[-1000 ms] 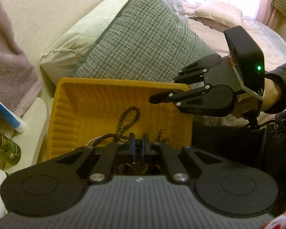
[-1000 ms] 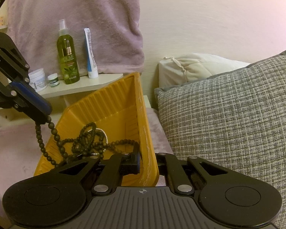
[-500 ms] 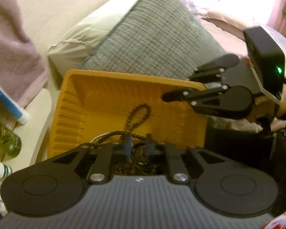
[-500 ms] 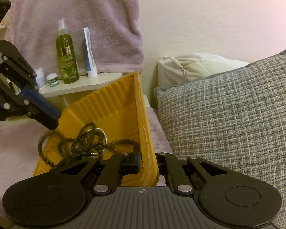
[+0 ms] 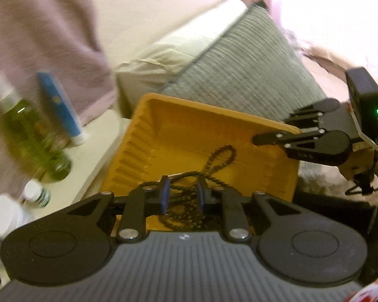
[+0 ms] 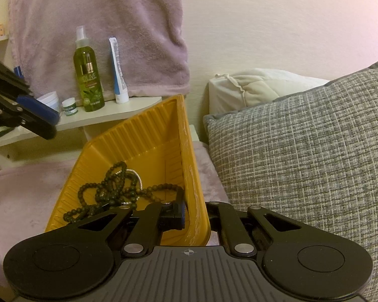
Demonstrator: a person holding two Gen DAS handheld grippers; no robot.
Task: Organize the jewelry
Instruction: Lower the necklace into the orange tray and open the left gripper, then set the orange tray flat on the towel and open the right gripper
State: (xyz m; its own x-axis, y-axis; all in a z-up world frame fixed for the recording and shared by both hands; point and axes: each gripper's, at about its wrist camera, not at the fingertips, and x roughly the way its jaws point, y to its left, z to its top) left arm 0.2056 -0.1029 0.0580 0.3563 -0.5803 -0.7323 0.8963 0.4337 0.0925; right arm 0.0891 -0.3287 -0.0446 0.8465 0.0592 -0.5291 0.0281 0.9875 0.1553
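Note:
A yellow ribbed tray lies tilted on the pink bedding, its rim against a grey pillow. Dark bead strings lie piled in it with a thin silver chain. My right gripper is shut on the tray's right wall; in the left wrist view the right gripper sits at the tray's far corner. My left gripper hovers over the near edge with a gap between its blue pads. The beads lie below and none hang from it. One of its fingers shows left of the tray.
A white shelf left of the tray carries a green olive spray bottle, a blue-and-white tube and small white jars. A pink towel hangs behind. A grey woven pillow and cream pillow fill the right.
The left gripper let go of the bead string, which dropped into the tray. Its jaws came apart and it swung back to the left. The right gripper kept its hold.

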